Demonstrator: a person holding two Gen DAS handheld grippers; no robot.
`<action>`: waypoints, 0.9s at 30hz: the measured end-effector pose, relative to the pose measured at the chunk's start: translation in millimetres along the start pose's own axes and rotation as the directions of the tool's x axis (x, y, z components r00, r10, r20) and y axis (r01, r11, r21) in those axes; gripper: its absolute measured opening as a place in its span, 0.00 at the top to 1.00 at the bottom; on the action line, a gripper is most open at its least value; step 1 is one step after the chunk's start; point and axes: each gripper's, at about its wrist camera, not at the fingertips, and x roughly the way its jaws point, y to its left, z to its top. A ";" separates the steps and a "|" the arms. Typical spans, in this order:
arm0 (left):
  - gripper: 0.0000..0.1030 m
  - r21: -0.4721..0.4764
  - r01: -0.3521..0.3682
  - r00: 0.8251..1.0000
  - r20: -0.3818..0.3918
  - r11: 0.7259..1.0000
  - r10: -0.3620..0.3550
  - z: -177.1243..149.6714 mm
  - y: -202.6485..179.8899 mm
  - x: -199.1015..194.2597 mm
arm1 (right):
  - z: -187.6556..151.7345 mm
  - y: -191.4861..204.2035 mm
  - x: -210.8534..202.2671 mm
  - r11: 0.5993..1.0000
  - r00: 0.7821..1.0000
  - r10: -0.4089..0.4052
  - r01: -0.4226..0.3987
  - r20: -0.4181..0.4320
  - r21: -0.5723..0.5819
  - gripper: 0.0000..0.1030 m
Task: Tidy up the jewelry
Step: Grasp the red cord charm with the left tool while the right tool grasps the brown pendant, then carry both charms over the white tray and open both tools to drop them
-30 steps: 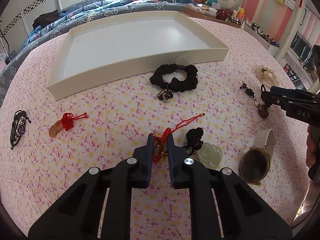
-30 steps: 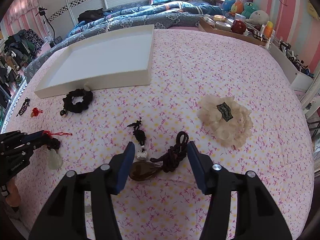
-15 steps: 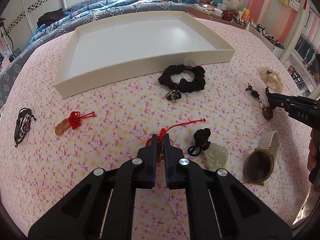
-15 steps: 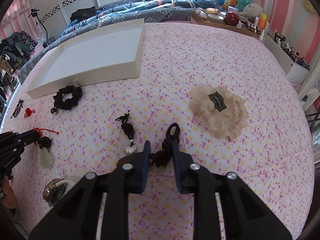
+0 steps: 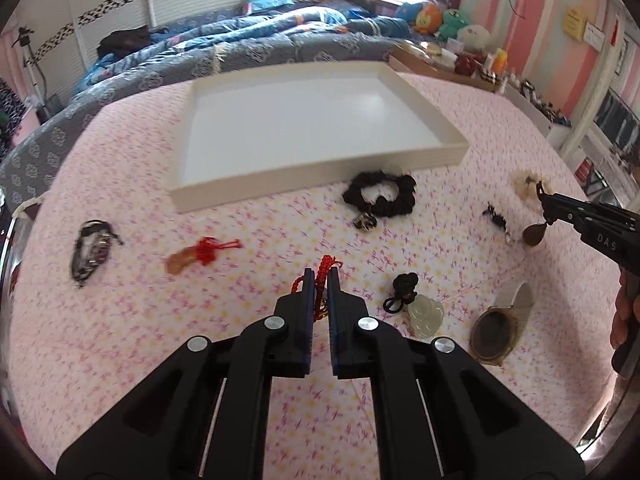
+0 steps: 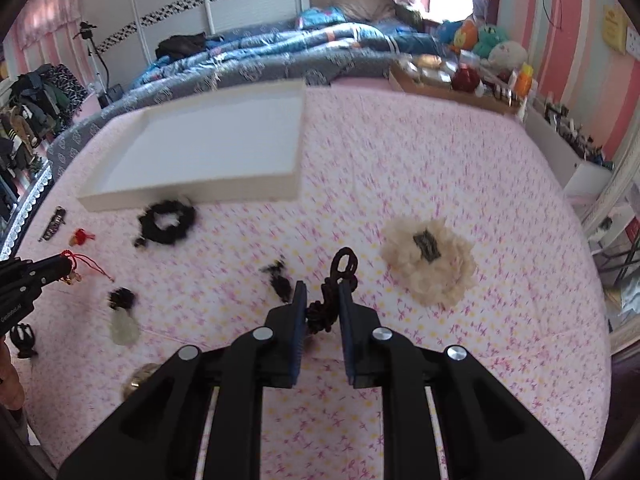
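Your left hand-held gripper [image 5: 319, 280] nearly closed, clamping the red knotted cord [image 5: 325, 268] above the bed [image 5: 240, 280], your right hand-held gripper [image 6: 322, 294] narrowly parted, pinching the dark braided cord [image 6: 338, 280], brown pendant [image 5: 534, 235] dangling, white tray [image 5: 320, 184] well apart.

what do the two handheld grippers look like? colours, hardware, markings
Both the left gripper and the right gripper are matte black plastic, with angular cut-out linkage arms, round silver pivot bolts and flat, blue-edged finger pads. White lettering "DAS" shows on the right gripper's side in the left wrist view. A bare hand holds it; no sleeve or cable visible.
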 end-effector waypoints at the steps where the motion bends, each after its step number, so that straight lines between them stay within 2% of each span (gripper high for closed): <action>1: 0.96 -0.009 -0.004 1.000 0.007 1.000 0.004 2.2 2.1 -7.5 | 3.6 3.8 -6.1 1.000 1.000 0.003 -0.003 0.014 -0.008 0.85; 7: 0.96 -0.039 -0.046 0.998 0.029 0.998 0.047 22.7 16.9 -37.5 | 22.4 19.7 -26.4 0.999 0.997 0.037 -0.035 0.064 -0.030 0.87; 11: 0.96 -0.070 -0.043 0.999 0.017 0.997 0.044 49.6 35.2 -47.2 | 47.3 33.1 -38.6 0.997 0.993 0.055 -0.049 0.108 -0.058 0.90; 17: 0.96 -0.049 -0.043 0.996 0.075 0.998 0.046 94.3 44.6 -67.8 | 93.1 51.3 -45.7 0.994 0.988 0.068 -0.055 0.140 -0.091 0.93; 22: 0.96 -0.018 -0.040 0.992 0.117 0.999 0.042 135.9 47.3 -72.9 | 128.0 68.2 -36.3 0.991 0.986 0.071 -0.053 0.150 -0.124 0.94; 27: 0.96 -0.051 -0.004 0.995 0.098 0.999 0.008 172.5 63.8 -44.8 | 170.7 78.9 0.9 0.991 0.989 0.050 -0.032 0.139 -0.126 0.94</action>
